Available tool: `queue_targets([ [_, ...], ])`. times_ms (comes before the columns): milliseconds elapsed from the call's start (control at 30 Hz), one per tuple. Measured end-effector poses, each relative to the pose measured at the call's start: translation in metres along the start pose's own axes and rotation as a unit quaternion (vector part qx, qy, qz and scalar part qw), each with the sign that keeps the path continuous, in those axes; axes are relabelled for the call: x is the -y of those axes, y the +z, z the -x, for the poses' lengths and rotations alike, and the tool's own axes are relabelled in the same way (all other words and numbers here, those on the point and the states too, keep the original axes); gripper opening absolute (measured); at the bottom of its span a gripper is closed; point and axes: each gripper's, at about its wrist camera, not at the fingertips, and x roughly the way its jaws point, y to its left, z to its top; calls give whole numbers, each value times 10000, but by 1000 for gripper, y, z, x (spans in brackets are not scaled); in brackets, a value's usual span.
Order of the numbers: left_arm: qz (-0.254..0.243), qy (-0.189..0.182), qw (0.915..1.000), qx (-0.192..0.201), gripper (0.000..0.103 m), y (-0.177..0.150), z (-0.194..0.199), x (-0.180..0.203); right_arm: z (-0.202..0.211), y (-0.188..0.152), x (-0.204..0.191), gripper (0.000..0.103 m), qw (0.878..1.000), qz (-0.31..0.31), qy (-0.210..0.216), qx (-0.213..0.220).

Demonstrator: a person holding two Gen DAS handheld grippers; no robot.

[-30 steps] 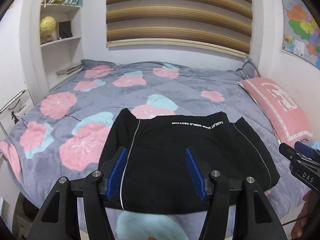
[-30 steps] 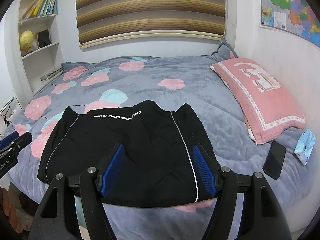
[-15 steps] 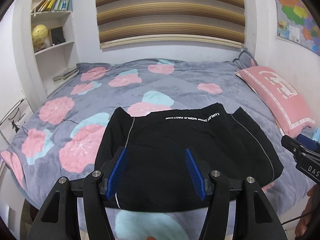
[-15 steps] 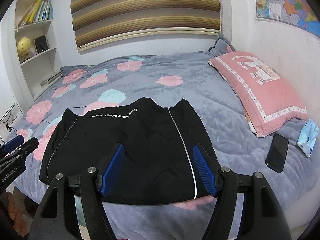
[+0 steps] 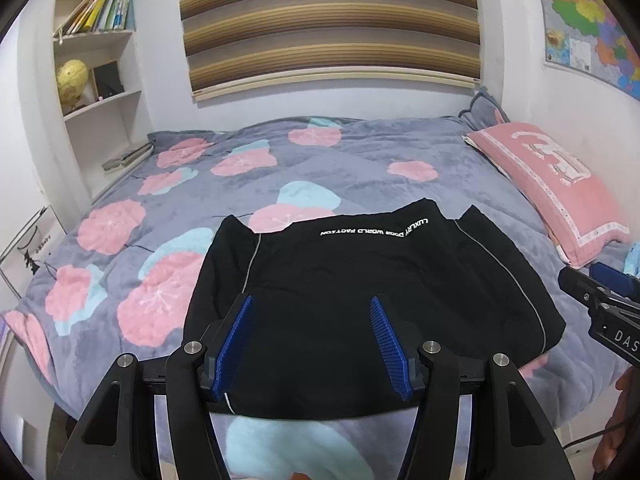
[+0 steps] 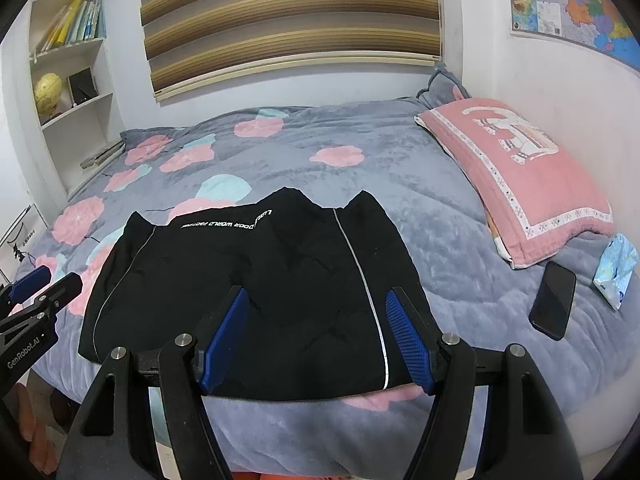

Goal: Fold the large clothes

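A black garment [image 5: 360, 280] with white lettering and thin pale stripes lies folded flat on the near part of the bed [image 5: 248, 184]. The same garment [image 6: 256, 280] fills the middle of the right wrist view. My left gripper [image 5: 312, 304] hovers above its near left portion, open, with nothing between the blue pads. Over the near right portion, my right gripper [image 6: 316, 296] is likewise open and empty. Each gripper also shows at the edge of the other's view: the right gripper [image 5: 600, 300] and the left gripper [image 6: 36, 292].
A pink pillow [image 6: 516, 172] lies at the bed's right side, with a black phone [image 6: 554, 300] and a blue patterned packet [image 6: 616, 268] near it. Bookshelves [image 5: 96, 40] stand at left, striped blinds [image 5: 328, 20] behind, a map [image 5: 588, 20] on the right wall.
The left wrist view has rolled level and shifted slightly, so the garment now sits more to the right in it. The right gripper's view barely changed. Both grippers stayed open.
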Motion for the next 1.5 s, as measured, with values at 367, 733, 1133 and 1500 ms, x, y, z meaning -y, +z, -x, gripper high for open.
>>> queue_targets([
  [367, 33, -14, 10000, 25, 61, -2, 3, -6, 6, -1, -7, 74, 10000, 52, 22, 12],
  [733, 81, -2, 10000, 25, 61, -4, 3, -10, 3, 1, -11, 74, 9998, 177, 61, -45],
  [1133, 198, 92, 9998, 29, 61, -6, -6, -12, -11, 2, -15, 74, 9995, 248, 101, -177],
  [1500, 214, 614, 9976, 236, 61, -3, -19, -17, -33, 0, -20, 74, 9987, 354, 84, -359],
])
